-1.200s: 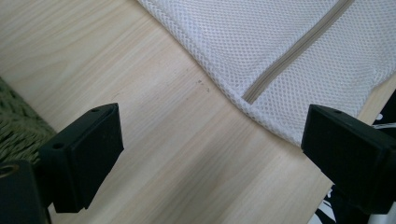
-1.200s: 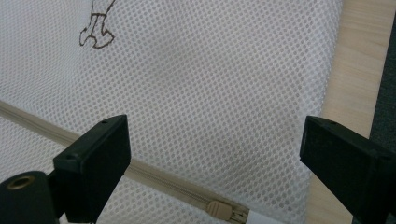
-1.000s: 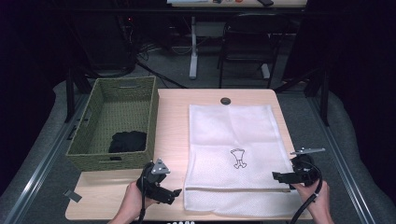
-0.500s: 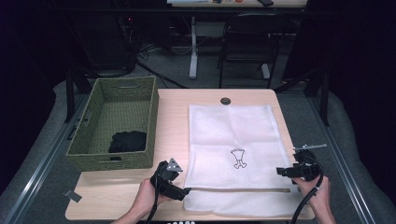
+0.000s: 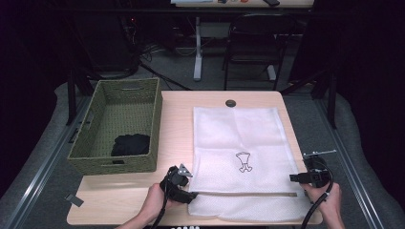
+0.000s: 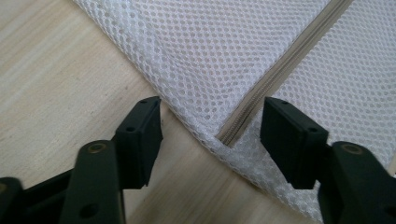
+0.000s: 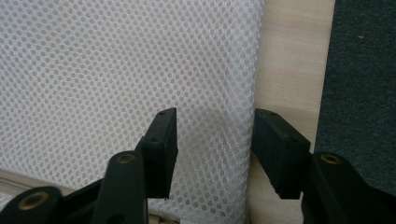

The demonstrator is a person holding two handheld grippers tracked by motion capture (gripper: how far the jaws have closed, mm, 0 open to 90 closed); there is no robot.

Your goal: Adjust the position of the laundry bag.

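The left gripper (image 6: 212,135) has just been closing; its black jaws stand apart astride the near-left edge of the white mesh laundry bag (image 5: 243,157), with the end of the beige zipper (image 6: 280,70) between them, the pads not yet pressing the cloth. The right gripper (image 7: 215,149) has likewise been closing, its jaws parted around the bag's right hem, one pad over the mesh, the other over bare wood.

The step in hand looks like taking hold of the bag at both sides near its zipper. Next, each pair of jaws probably needs to sink onto the fabric and pinch it.

The bag lies flat on the right half of the pale wooden table (image 5: 176,124), fine honeycomb netting with a small printed emblem. To the far left stands a green woven rectangular basket (image 5: 157,114) holding a crumpled black garment (image 5: 130,144).
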